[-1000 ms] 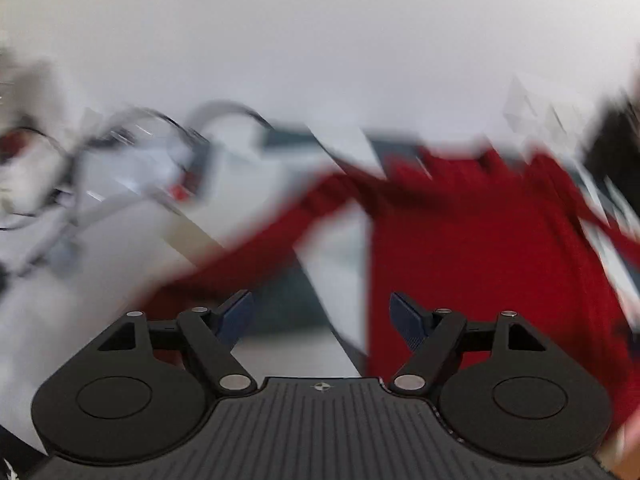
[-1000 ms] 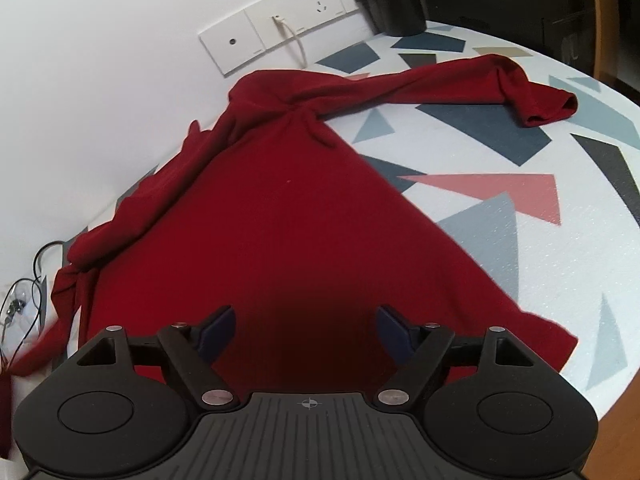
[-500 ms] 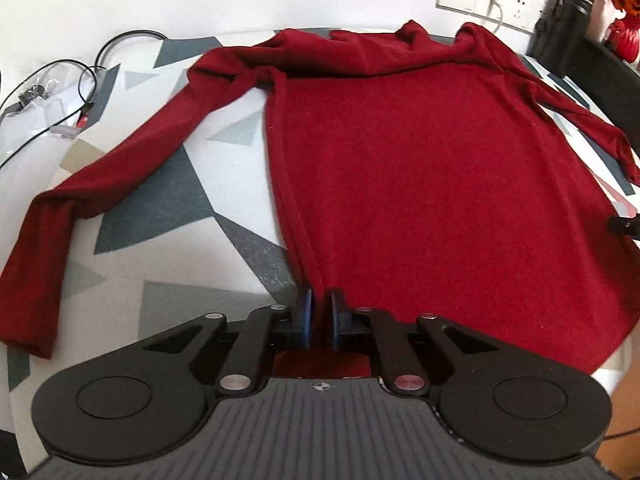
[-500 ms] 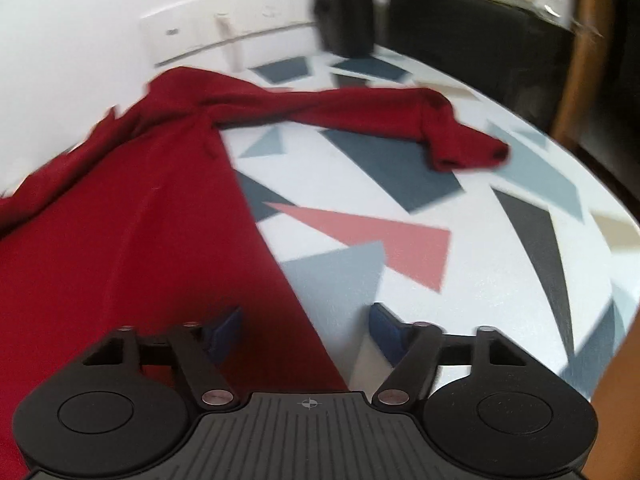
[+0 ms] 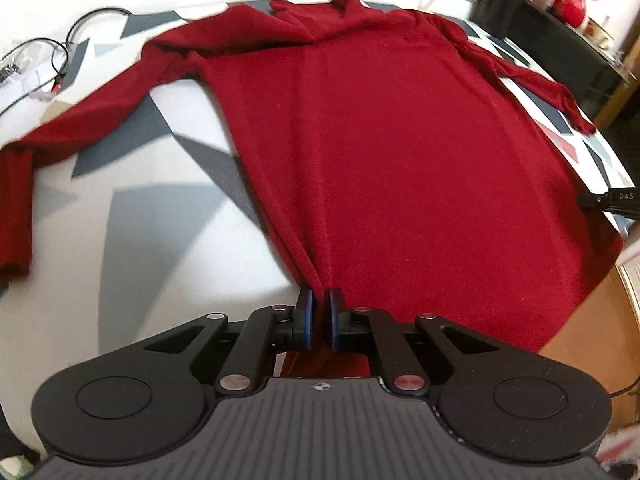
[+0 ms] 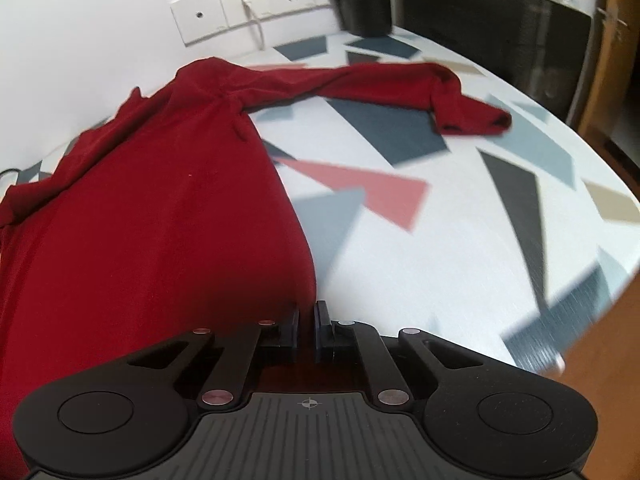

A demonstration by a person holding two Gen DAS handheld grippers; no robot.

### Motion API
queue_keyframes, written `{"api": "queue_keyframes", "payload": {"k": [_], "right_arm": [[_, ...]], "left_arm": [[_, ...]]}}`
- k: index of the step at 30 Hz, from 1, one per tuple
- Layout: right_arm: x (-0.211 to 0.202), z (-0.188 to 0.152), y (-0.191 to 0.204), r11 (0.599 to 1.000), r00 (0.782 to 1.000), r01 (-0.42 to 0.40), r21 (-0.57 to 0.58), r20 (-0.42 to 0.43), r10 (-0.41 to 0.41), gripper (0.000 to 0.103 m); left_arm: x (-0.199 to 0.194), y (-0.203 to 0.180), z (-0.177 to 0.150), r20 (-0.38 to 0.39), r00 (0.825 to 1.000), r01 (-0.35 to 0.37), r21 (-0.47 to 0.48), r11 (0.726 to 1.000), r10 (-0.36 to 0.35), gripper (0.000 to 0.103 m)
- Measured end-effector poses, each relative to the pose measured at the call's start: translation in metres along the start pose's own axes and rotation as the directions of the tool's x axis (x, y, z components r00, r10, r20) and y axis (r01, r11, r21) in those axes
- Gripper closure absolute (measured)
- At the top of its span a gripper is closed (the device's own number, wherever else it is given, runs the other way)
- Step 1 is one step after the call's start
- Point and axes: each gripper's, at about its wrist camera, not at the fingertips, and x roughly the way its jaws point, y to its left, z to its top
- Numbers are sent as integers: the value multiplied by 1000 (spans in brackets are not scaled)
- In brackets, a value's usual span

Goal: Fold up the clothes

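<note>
Both grippers are down at the near hem now! The red sweater (image 5: pixel 392 152) lies spread flat on the patterned desk (image 6: pixel 460 240), collar toward the far wall, sleeves flung out left and right. The left gripper (image 5: pixel 319 314) has its jaws clenched on the near left corner of the hem; the right gripper (image 6: pixel 307 322) has its jaws pinched on the near right corner. This looks like the first fold being set up. Next move calls for lifting both corners together and carrying the hem toward the collar, keeping it level.
</note>
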Motion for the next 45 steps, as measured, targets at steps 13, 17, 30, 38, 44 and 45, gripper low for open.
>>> {"api": "queue_keyframes", "payload": {"k": [13, 17, 30, 38, 44, 45], "right_arm": [[-65, 43, 33, 998, 996, -47, -35, 71, 49, 60], [-84, 103, 52, 987, 974, -151, -56, 161, 158, 59], [21, 221, 113, 934, 952, -263, -241, 92, 292, 65], [129, 273, 190, 769, 885, -431, -472, -57, 461, 65], [198, 299, 275, 600, 814, -546, -585, -199, 546, 64], [210, 301, 291, 577, 810, -554, -601, -228, 540, 64]], "left_arm": [[-41, -10, 25, 121, 991, 49, 34, 998, -53, 48], [-65, 5, 63, 225, 974, 2, 33, 999, -9, 41], [-2, 50, 169, 195, 964, -212, 153, 965, 181, 25], [80, 68, 224, 103, 976, -207, 182, 961, 190, 25], [90, 83, 222, 118, 964, -259, 201, 945, 239, 25], [92, 85, 221, 110, 965, -256, 205, 945, 237, 25]]}}
